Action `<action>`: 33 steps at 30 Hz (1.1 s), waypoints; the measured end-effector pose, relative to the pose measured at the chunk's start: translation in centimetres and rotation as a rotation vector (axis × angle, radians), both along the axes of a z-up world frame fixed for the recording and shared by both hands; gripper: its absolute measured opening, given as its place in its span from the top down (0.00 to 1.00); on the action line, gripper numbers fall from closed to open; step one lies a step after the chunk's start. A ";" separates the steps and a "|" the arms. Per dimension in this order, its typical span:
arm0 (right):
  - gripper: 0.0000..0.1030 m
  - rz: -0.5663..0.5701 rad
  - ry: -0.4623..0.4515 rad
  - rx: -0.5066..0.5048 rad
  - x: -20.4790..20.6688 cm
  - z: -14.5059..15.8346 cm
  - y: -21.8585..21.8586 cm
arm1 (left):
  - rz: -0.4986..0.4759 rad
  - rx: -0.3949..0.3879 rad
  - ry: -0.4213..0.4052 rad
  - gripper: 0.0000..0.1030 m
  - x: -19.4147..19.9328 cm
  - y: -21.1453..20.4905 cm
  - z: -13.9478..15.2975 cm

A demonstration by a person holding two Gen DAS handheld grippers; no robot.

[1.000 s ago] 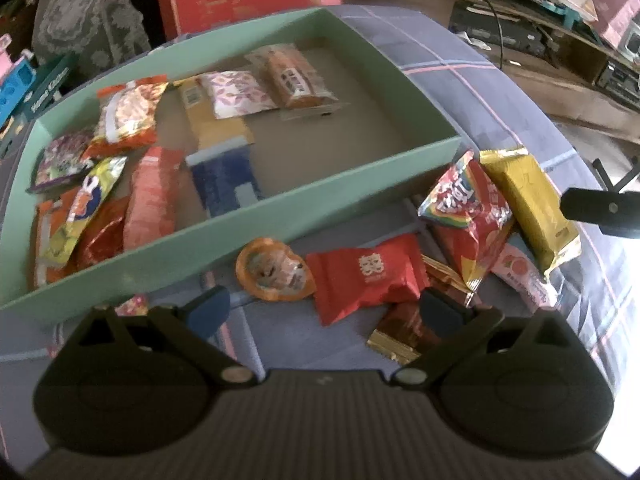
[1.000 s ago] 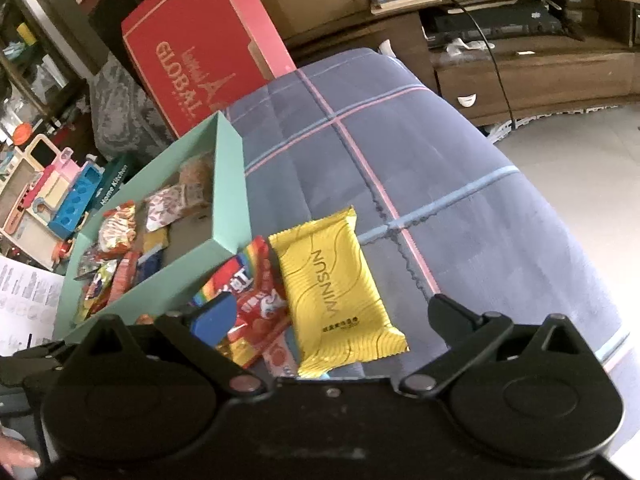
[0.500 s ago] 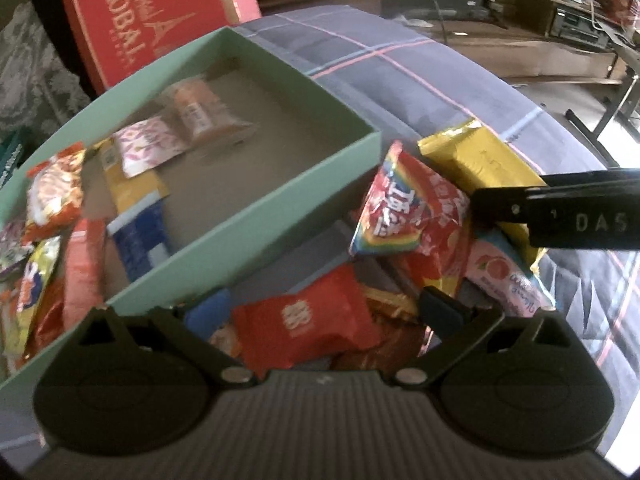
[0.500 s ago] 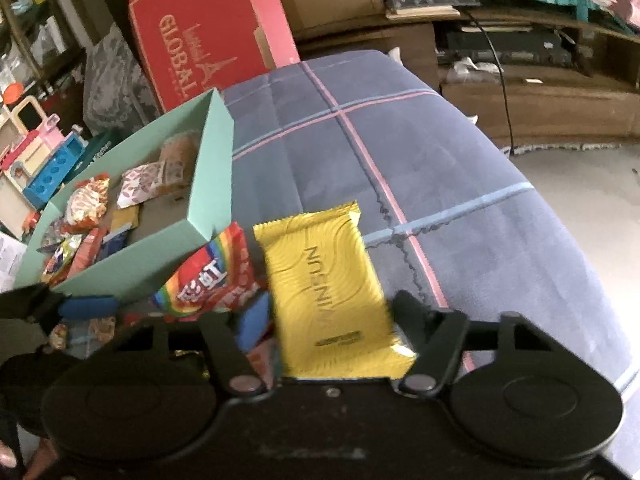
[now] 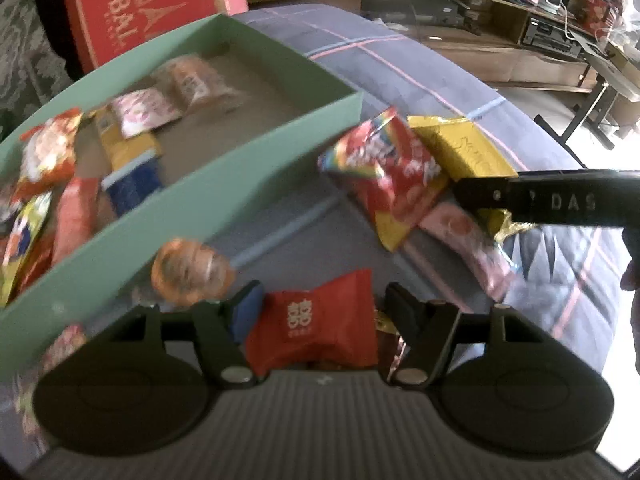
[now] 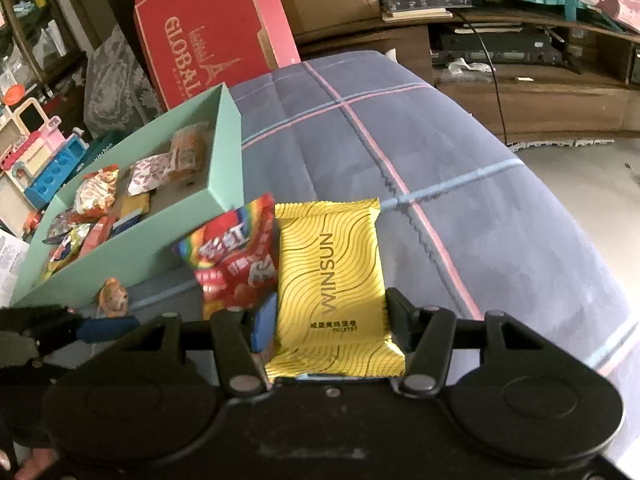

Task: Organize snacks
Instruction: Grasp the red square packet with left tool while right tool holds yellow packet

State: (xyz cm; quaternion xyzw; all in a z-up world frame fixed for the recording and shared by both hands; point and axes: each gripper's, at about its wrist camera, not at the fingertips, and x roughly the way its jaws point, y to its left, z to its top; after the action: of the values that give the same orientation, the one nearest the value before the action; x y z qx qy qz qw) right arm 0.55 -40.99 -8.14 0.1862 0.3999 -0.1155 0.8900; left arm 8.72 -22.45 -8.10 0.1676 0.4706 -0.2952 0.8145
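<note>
My left gripper (image 5: 320, 306) is shut on a red snack packet (image 5: 316, 330) near the green box (image 5: 248, 168), which holds several snacks. My right gripper (image 6: 330, 318) is shut on a yellow WINSUN packet (image 6: 332, 280), and its arm shows in the left wrist view (image 5: 540, 200). A rainbow red candy bag (image 6: 236, 256) lies left of the yellow packet, also seen in the left wrist view (image 5: 384, 176). A pink packet (image 5: 468, 240) and a round orange snack (image 5: 188, 272) lie on the blue plaid cloth (image 6: 460, 184).
A red GLOBAL carton (image 6: 208, 40) stands behind the green box. Wooden shelves with electronics (image 6: 520, 52) are at the back right. Toys (image 6: 36, 148) sit at the left. The cloth surface drops off at the right edge.
Both grippers have closed: the left on the red packet, the right on the yellow packet. The left view shifted right, with the round orange snack now beside the left finger.
</note>
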 end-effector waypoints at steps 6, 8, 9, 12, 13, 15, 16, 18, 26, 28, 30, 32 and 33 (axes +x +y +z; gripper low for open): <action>0.44 0.016 0.004 0.022 -1.4 0.1 1.6 | 0.074 -0.030 0.041 0.30 -1.0 3.2 0.2; 0.44 0.026 0.006 0.033 -1.8 0.1 2.4 | 0.114 -0.051 0.070 0.27 -1.0 4.7 0.3; 0.44 0.034 0.007 0.038 -2.0 0.1 2.7 | 0.132 -0.062 0.079 0.26 -1.1 5.5 0.2; 0.44 0.061 0.011 0.031 -2.6 0.2 3.8 | 0.182 -0.062 0.079 0.19 -1.3 7.4 0.3; 0.44 0.072 0.014 0.025 -2.8 0.2 4.2 | 0.196 -0.065 0.081 0.19 -1.4 8.0 0.2; 0.44 0.090 0.016 0.019 -2.9 0.2 5.0 | 0.221 -0.071 0.085 0.19 -1.4 9.0 0.2; 0.44 0.096 0.017 0.014 -3.0 0.2 5.4 | 0.231 -0.071 0.086 0.18 -1.4 9.4 0.2; 0.44 0.103 0.019 0.005 -3.1 0.2 6.0 | 0.247 -0.074 0.095 0.17 -1.4 9.9 0.2; 0.41 0.098 0.015 0.024 -3.1 0.2 6.1 | 0.316 -0.146 0.144 0.14 -0.5 9.8 1.4; 0.39 0.102 0.014 0.021 -3.2 0.1 6.0 | 0.345 -0.139 0.147 0.14 0.1 9.1 1.5; 0.38 0.103 0.012 0.019 -3.2 0.1 6.1 | 0.370 -0.121 0.154 0.14 0.7 8.4 1.1; 0.37 0.103 0.010 0.022 -3.2 0.1 6.1 | 0.374 -0.088 0.136 0.15 0.9 7.6 0.7; 0.37 0.103 0.009 0.024 -3.2 0.1 6.0 | 0.370 -0.051 0.114 0.17 0.9 7.1 0.4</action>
State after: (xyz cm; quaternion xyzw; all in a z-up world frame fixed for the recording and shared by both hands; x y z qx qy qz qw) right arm -2.69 -34.96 -8.01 0.1755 0.4145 -0.0658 0.8906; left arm 9.59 -15.36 -7.72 0.0407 0.5311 -0.1614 0.8308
